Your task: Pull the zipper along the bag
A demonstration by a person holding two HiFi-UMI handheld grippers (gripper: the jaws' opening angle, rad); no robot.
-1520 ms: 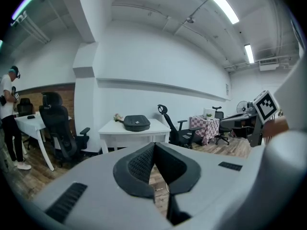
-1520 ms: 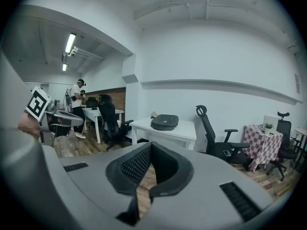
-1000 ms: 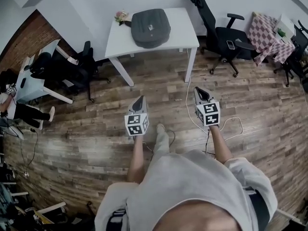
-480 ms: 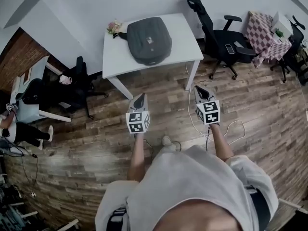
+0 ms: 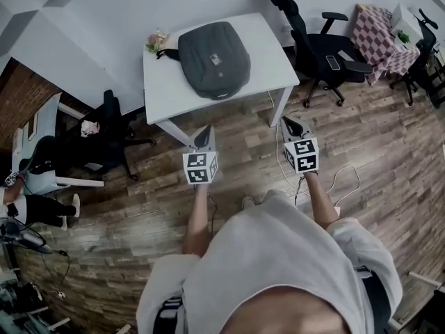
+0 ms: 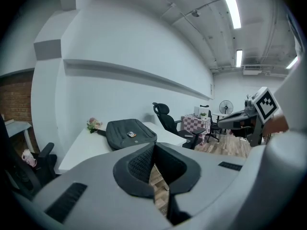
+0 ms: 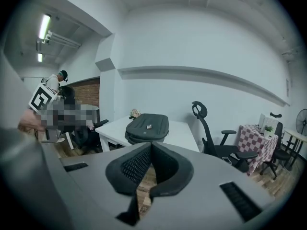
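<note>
A dark grey bag (image 5: 213, 58) lies flat on a white table (image 5: 268, 61) by the wall, with a small tag on top; its zipper is too small to make out. The same bag (image 6: 129, 132) shows in the left gripper view and, as the bag (image 7: 147, 127), in the right gripper view. My left gripper (image 5: 205, 135) hangs over the floor just short of the table's front edge, shut with nothing in it. My right gripper (image 5: 290, 124) is level with it near the table's right leg, also shut and empty.
A small bunch of flowers (image 5: 156, 41) sits at the table's back left corner. A black office chair (image 5: 316, 44) stands right of the table, a checkered-cloth table (image 5: 379, 37) beyond it. Dark chairs (image 5: 104, 134) and a desk stand left. A white cable (image 5: 341, 179) lies on the wooden floor.
The table and bag have come nearer in the head view as the person walks toward them. Both grippers ride forward, staying shut.
</note>
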